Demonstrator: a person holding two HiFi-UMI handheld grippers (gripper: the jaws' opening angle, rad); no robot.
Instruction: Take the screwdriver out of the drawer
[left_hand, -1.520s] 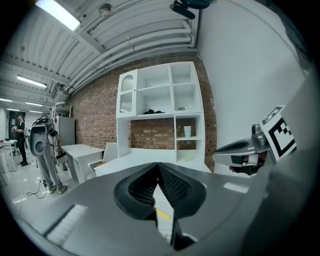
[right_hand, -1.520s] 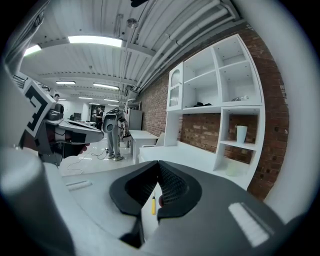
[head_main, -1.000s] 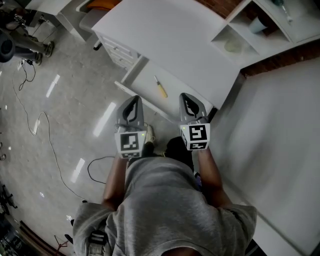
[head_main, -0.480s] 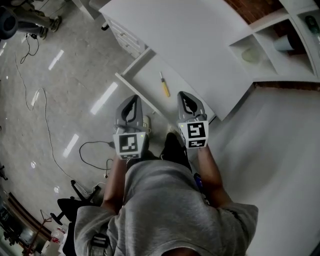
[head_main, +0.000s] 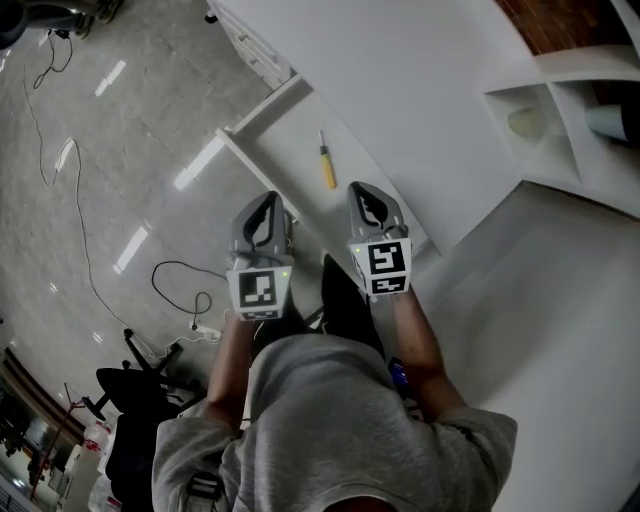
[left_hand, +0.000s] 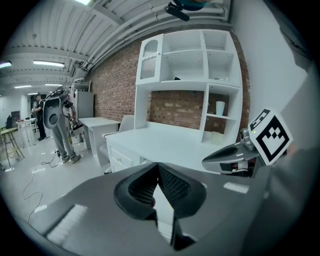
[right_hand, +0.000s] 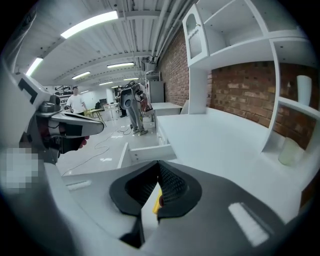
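From the head view, the screwdriver (head_main: 326, 164) lies in the open drawer (head_main: 262, 118), just ahead of the right gripper (head_main: 362, 190). The left gripper (head_main: 268, 198) hangs over the drawer's front edge, and both grippers hide the drawer's near end.

In the left gripper view, the jaws are clenched tip to tip with nothing between them, and the gripper's body hides the drawer.

In the right gripper view, the jaws are clenched and empty. Only a sliver of the screwdriver's yellow handle shows through the gap below their tips.

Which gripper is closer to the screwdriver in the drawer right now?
Right. In the head view, the right gripper sits just below-right of the screwdriver, over the drawer. The left gripper is farther off, below-left, near the drawer's front edge.
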